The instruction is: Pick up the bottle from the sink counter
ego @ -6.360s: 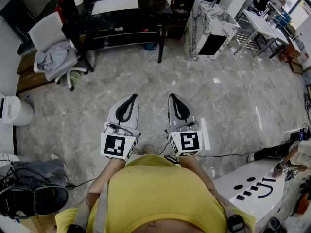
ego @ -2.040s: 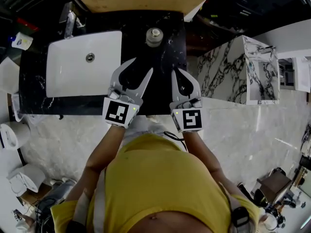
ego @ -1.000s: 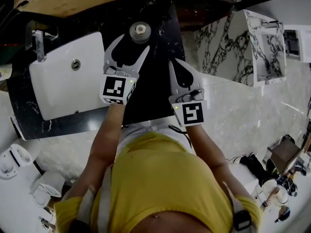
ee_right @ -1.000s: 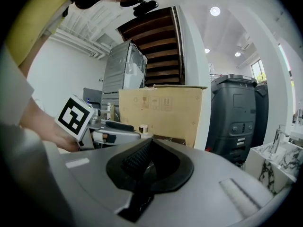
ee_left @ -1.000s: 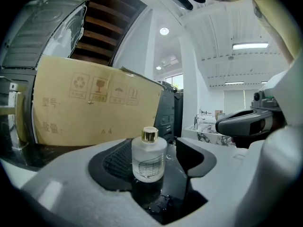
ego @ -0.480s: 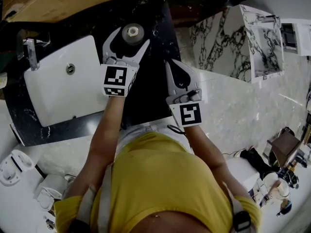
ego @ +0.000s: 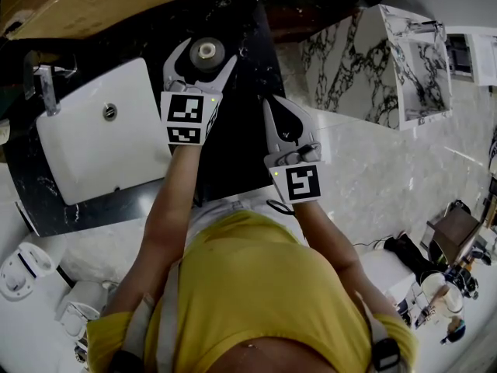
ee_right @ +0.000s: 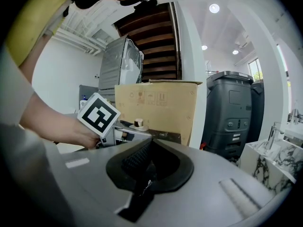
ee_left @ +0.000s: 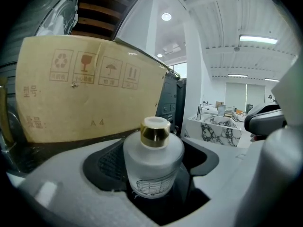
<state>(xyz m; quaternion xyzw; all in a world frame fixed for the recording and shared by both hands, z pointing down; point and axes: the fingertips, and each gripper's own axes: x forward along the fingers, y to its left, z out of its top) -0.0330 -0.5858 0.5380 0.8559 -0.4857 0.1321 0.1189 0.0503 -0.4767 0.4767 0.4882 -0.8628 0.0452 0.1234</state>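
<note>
The left gripper (ee_left: 152, 150) has just been opening its jaws. They stand wide apart, with a frosted white bottle (ee_left: 154, 167) upright between them and neither pad pressing on it. The bottle's gold cap (ee_left: 155, 131) is on. Behind it, along the back edge of the dark counter (ee_left: 61, 148), a cardboard box (ee_left: 90, 98) fills the left. A marble-patterned stand (ee_left: 220, 129) shows far off at the right.
</note>
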